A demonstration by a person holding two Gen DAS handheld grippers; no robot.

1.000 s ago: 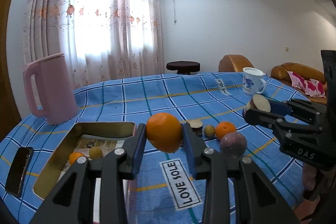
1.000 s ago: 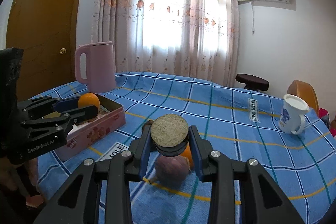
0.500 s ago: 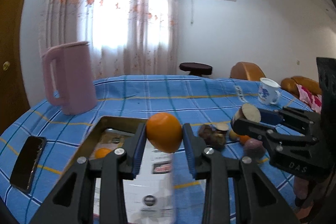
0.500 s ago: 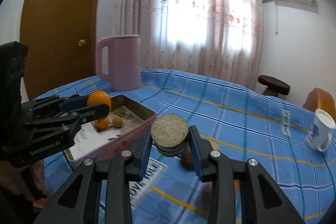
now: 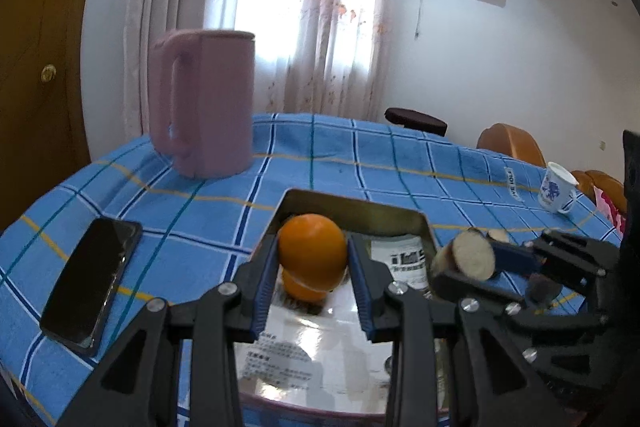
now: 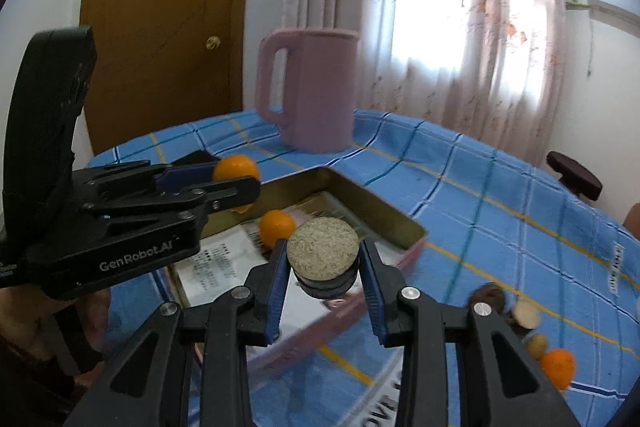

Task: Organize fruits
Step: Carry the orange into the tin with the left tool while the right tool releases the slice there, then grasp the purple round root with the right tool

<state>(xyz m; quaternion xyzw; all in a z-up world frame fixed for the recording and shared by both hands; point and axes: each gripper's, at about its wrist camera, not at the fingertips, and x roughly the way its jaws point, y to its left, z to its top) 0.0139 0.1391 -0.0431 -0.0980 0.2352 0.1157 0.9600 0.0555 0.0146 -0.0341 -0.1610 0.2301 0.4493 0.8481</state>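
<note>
My left gripper [image 5: 313, 259] is shut on a big orange [image 5: 312, 247] and holds it over the far end of the metal tin [image 5: 360, 209]. A smaller orange [image 5: 300, 289] lies in the tin just below it. My right gripper [image 6: 323, 263] is shut on a cut dark-skinned fruit slice [image 6: 322, 253] with a pale flat face, above the tin's near edge [image 6: 384, 223]. In the right wrist view the left gripper [image 6: 236, 187] with its orange [image 6: 235, 167] is at the left, and the small orange [image 6: 277, 227] sits in the tin.
A pink jug [image 5: 204, 103] stands behind the tin. A black phone [image 5: 90, 273] lies on the blue checked cloth at the left. Several fruits [image 6: 554, 367] lie on the cloth at the right. A white cup [image 5: 557, 193] stands far right.
Both grippers have swung left toward the tin with their fruits still held. The orange is now over the tin's far end and the slice is over its near edge.
</note>
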